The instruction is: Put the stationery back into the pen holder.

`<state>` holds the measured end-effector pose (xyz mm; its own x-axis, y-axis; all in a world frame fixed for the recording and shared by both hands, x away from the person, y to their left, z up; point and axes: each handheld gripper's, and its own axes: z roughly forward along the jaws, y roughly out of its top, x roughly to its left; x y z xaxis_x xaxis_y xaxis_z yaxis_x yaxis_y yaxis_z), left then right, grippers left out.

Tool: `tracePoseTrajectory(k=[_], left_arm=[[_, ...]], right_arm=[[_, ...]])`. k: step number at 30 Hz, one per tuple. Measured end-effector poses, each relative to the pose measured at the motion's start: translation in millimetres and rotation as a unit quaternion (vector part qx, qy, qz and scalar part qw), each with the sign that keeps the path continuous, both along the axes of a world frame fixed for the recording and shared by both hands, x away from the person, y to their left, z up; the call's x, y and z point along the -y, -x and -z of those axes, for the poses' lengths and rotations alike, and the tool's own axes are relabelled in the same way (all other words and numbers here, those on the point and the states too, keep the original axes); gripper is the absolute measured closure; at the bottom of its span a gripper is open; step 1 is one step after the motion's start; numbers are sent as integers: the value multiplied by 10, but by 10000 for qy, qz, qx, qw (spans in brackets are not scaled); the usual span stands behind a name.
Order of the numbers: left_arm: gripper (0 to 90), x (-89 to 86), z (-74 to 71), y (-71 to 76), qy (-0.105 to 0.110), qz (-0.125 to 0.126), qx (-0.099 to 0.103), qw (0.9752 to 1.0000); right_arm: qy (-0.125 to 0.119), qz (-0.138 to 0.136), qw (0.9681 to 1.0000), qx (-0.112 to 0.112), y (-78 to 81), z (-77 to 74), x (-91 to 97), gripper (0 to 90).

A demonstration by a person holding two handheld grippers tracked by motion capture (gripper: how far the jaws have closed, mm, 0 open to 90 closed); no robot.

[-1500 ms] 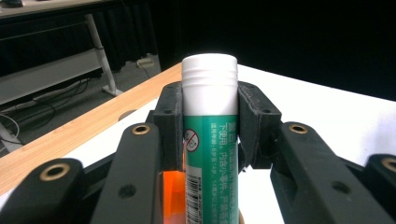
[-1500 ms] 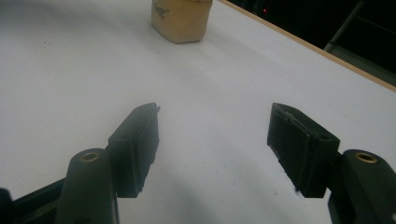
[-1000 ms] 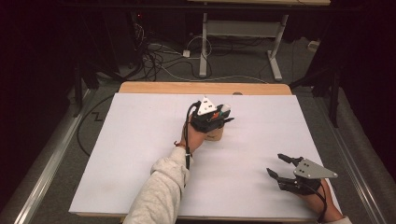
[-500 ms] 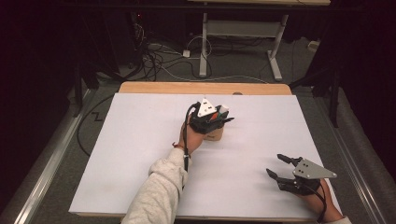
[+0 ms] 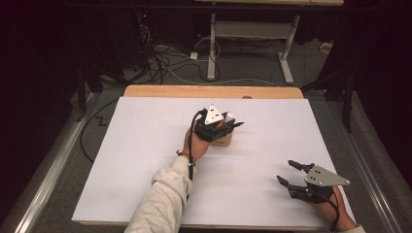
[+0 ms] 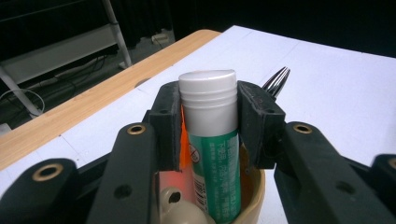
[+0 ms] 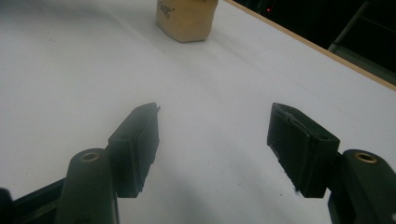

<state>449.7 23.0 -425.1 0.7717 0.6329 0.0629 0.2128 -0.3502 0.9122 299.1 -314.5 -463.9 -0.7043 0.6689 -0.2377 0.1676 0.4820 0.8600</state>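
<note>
A tan cup (image 5: 225,141) stands near the middle of the white table (image 5: 145,160). In it stands a green tube with a white cap (image 6: 212,140), beside an orange item (image 6: 185,149) and a metal fork (image 6: 276,80). My left gripper (image 6: 209,112) reaches over the cup, its pads (image 6: 169,123) against the tube's white cap. Its jaws have just been easing open a little, with the tube still between them. In the high view the left gripper (image 5: 228,125) sits on top of the cup. My right gripper (image 5: 284,170) rests open near the front right of the table, nothing between its jaws. The cup (image 7: 186,16) lies far ahead of it.
A wooden strip (image 5: 209,91) runs along the table's far edge. Behind it are cables (image 5: 160,58) and a desk frame (image 5: 252,39) on the floor. A metal rail (image 5: 43,184) borders the left side. Bare white surface lies between the two grippers.
</note>
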Motion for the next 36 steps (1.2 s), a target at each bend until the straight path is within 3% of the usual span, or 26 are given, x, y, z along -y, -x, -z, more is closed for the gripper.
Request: tracePoseTrajectory(k=[7,22,29,36], left_arm=[[586,2,-8,22,-113,-12,3,9999],[562,-6,-55,51,-129,50,102,9999],[490,-5,-81,71,-271,67,205,9994],[488,9,-112,86,-400,92,302,9987]], right_arm=[[-32,-9,10000,40,6,-12,0,352],[-4,-13,10000,16,9,-8,-7,352],[0,-15,10000,19,6,-6,-8,351],[-3,-38,10000,22,10,-4,-19,352]])
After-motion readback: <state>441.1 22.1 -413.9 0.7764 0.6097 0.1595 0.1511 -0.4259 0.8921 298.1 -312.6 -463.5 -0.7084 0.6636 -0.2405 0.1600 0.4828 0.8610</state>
